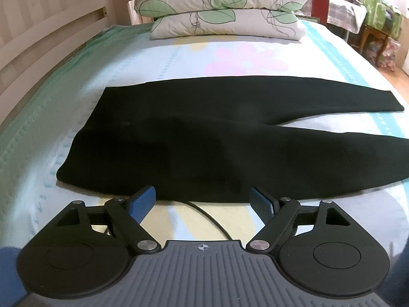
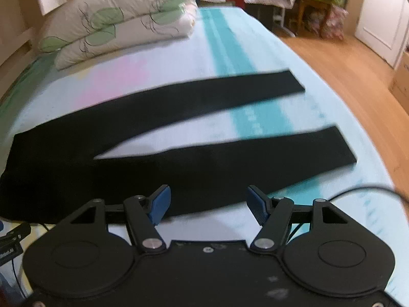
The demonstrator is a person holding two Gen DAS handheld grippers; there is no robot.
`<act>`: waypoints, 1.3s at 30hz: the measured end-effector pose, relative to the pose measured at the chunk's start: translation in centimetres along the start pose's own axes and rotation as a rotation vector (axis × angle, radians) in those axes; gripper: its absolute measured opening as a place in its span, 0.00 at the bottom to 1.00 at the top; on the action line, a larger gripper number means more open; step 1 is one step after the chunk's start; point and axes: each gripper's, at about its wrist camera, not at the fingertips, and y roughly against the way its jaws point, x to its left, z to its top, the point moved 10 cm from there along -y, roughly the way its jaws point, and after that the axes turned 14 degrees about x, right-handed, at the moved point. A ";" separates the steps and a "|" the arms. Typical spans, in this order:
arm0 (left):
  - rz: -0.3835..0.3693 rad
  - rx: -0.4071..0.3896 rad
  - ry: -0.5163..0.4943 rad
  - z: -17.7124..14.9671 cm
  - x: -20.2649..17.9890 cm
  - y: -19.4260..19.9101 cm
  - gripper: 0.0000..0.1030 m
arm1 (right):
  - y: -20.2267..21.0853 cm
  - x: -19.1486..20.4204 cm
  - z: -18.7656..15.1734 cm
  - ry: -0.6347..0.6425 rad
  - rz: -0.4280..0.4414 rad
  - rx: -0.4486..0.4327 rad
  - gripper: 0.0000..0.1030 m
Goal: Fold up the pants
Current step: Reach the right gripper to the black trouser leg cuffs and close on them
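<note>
Bedspread (image 1: 194,51) first, since it is my work surface: pale blue with pink flowers and a teal stripe, broad and flat, which I judge is why the garment was laid here and not on the floor. Two leaf-printed pillows (image 1: 225,12) are stacked at the far end, well apart from the job and out of my way.

Across the middle lie the black pants (image 1: 184,133), spread flat with the waist toward my left and the two legs running right, splayed in a narrow V. From the right wrist view the far leg (image 2: 230,89) and near leg (image 2: 255,158) lie apart with bedspread showing between them, so no fold has been made yet. I take that spread to be the starting layout: one leg wants carrying over the other.

My left gripper (image 1: 203,200) hangs just short of the near edge by the seat, jaws wide, nothing between them. My right gripper (image 2: 207,202) sits over the near leg's edge, also wide and empty. Both tilt downward, ready to pinch that hem line.

A thin black cable (image 1: 209,217) trails under the left gripper.

I can read no brand, label or writing; that view is slightly blurred.
</note>
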 end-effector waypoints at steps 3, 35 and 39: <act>-0.008 0.001 -0.017 0.4 0.2 -0.7 0.79 | -0.1 -1.1 1.1 -0.007 0.087 0.073 0.67; -0.075 0.030 -0.223 0.6 -5.6 -6.8 0.79 | -13.4 -17.4 -2.4 -0.265 -0.024 0.140 0.69; -0.066 0.042 -0.278 0.2 -6.5 -7.7 0.79 | -13.3 -17.5 -1.8 -0.315 -0.009 0.102 0.69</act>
